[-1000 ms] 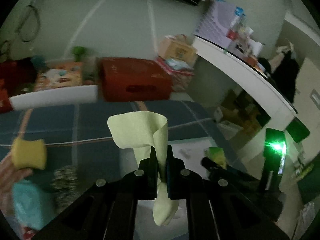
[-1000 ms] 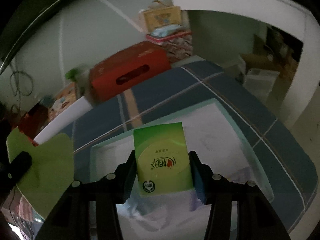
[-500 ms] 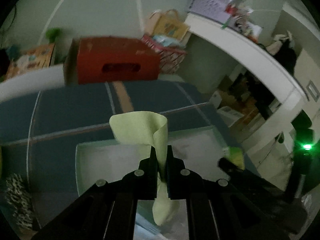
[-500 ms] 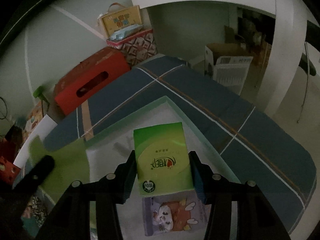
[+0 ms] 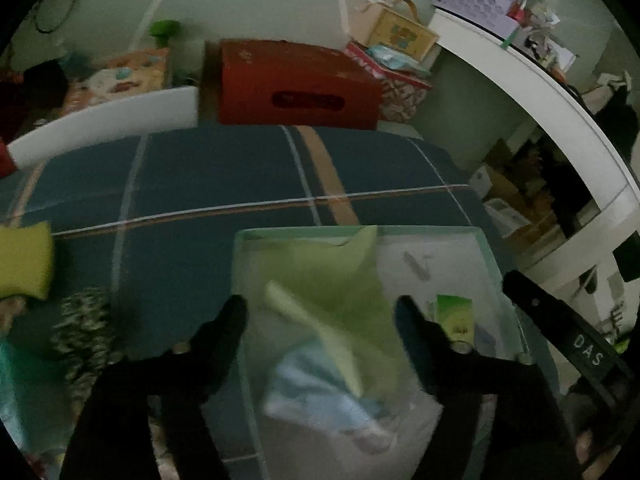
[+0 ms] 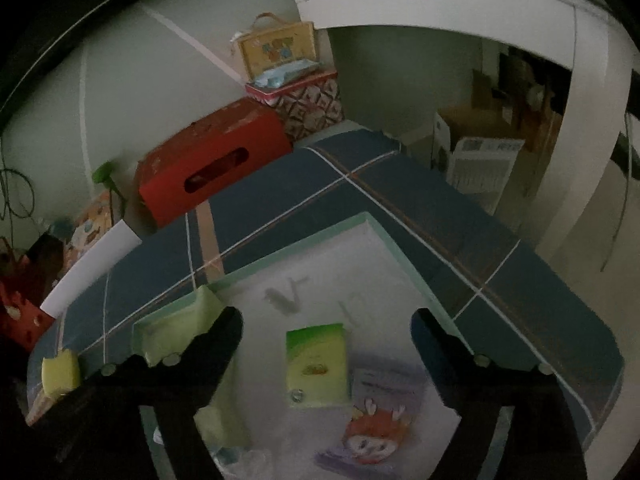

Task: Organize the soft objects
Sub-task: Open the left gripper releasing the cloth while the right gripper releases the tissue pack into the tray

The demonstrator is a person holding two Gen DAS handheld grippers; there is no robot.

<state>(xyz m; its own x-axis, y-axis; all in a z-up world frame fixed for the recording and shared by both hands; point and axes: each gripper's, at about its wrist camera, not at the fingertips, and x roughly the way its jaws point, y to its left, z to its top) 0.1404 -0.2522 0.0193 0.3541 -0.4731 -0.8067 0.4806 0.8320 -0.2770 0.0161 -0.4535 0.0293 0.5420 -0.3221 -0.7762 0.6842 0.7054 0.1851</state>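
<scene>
A pale green cloth (image 5: pixel 340 292) lies loose in the clear plastic bin (image 5: pixel 360 232), draped against its far left corner, seen blurred. My left gripper (image 5: pixel 320 316) hovers over it with jaws opening and nothing pressed between them. The same cloth (image 6: pixel 176 332) shows at the bin's left wall in the right wrist view. A green tissue pack (image 6: pixel 316 364) rests on the bin floor below my right gripper (image 6: pixel 326 320), whose jaws are opening wide clear of it. The pack (image 5: pixel 454 316) is also in the left wrist view, beside the other gripper's black finger (image 5: pixel 560 328).
In the bin (image 6: pixel 372 220) lie a cartoon-printed packet (image 6: pixel 372 432) and a light blue cloth (image 5: pixel 320 392). A yellow sponge (image 5: pixel 24 260) and a patterned item (image 5: pixel 84 320) sit on the blue plaid bedcover (image 5: pixel 240 168). A red box (image 5: pixel 296 84) stands behind.
Both grippers opened. The green cloth dropped from the left gripper into the bin, and the tissue pack dropped from the right gripper onto the bin floor. The left gripper moved lower.
</scene>
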